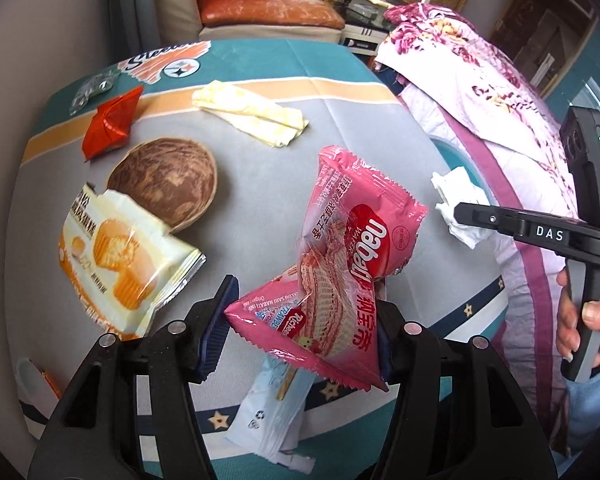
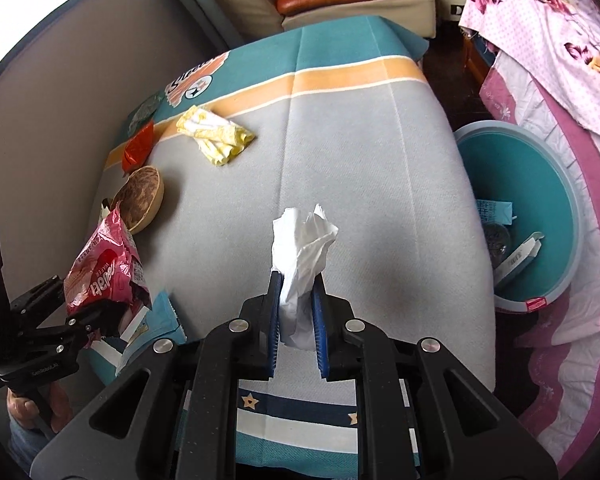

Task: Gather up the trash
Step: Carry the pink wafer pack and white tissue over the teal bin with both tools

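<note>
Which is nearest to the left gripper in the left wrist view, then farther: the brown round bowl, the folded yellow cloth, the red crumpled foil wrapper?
From the left gripper:
1. Brown round bowl, up-left.
2. Folded yellow cloth, behind the bowl, centre.
3. Red crumpled foil wrapper, far left.

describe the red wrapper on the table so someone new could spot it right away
Start at the Steelers logo on the teal tablecloth. Just below it, on the orange stripe, lies the red wrapper, above the brown bowl. It alone is plain shiny red, folded and crumpled.
</note>
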{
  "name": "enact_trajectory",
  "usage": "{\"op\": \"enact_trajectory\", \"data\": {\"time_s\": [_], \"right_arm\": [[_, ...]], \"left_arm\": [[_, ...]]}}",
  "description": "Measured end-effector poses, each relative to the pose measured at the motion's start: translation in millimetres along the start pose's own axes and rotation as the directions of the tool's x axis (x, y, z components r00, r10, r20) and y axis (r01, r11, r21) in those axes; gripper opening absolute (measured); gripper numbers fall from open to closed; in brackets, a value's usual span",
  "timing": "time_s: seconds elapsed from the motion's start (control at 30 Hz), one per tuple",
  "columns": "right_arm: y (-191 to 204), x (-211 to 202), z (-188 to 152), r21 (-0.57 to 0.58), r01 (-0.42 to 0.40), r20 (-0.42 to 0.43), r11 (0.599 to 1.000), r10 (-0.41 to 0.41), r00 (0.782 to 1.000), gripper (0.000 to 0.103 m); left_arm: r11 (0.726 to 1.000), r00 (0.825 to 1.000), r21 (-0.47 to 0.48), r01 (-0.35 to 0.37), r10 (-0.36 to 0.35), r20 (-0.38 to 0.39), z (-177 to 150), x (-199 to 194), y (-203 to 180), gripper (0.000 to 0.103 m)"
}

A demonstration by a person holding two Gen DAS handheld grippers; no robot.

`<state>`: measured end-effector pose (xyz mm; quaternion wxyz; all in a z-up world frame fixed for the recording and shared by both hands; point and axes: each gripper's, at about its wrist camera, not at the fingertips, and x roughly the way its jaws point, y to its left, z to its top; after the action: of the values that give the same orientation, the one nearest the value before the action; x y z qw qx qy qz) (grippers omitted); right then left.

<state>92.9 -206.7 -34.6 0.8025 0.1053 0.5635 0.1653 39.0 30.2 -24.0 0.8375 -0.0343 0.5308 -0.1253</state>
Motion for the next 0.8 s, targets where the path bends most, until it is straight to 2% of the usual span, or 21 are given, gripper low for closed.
{"op": "enact_trajectory", "data": {"time_s": [0.37, 0.6, 0.8], "right_arm": [[-62, -47, 16, 0.078, 0.036, 0.119, 0.996, -0.045, 0.992, 0.014], [-107, -80, 21, 0.137, 0.055, 0.196, 0.989, -0.082, 0.977, 0.014], [-145, -95, 23, 0.186, 0.069, 0.221, 0.980, -0.110, 0.969, 0.014]], "left_arm": [[0.995, 1.000, 0.096, 0.016, -0.015, -0.010, 49, 29, -77, 0.059], [0.987, 0.999, 0.157, 0.028, -0.023, -0.033, 79, 51, -127, 0.060], [0.982, 0.998, 0.180, 0.051, -0.043, -0.045, 100, 71, -166, 0.060]]}}
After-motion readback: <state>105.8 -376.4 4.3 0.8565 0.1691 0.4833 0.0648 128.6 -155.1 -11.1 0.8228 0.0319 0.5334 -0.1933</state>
